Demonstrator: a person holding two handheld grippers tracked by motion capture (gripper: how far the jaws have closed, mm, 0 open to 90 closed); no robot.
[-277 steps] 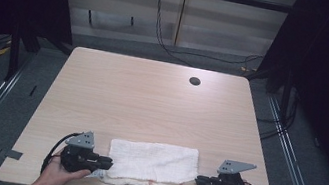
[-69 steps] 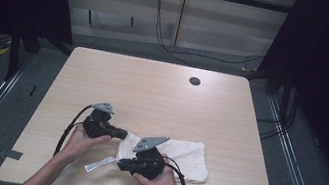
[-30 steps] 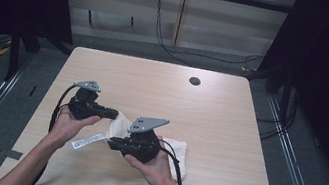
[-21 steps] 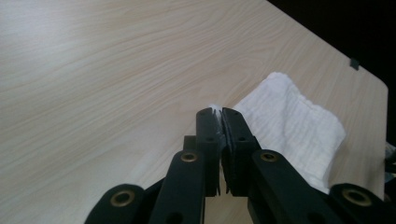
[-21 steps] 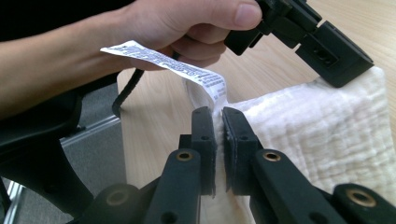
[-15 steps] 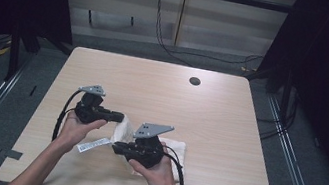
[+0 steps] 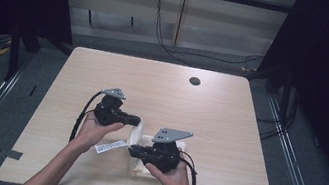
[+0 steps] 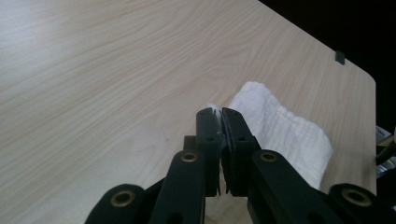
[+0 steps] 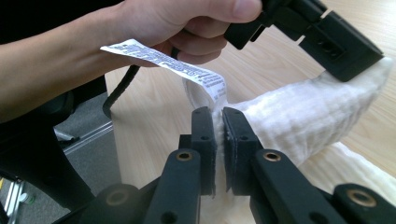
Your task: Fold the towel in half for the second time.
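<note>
Towel (image 7: pixel 141 142) pinched at two corners by both tools, part lifted off the desk (image 7: pixel 228 123).

Left tool (image 7: pixel 138 121) is clenched on one white corner of the cloth; in the left gripper view (image 8: pixel 222 113) a sliver of fabric shows between its closed jaws and the rest of the towel (image 8: pixel 280 135) hangs away toward the desk (image 8: pixel 93 70). Right tool (image 7: pixel 132 151) is clenched on another corner, seen in the right gripper view (image 9: pixel 218 114) with the cloth squeezed between the pads, just beside the printed care label (image 9: pixel 163 60) that sticks out from the hem. The towel (image 9: pixel 303 121) stretches between the two tools, and its lower fold rests on the front middle of the desk. The left hand (image 9: pixel 187 23) grips its tool just beyond the label.
</note>
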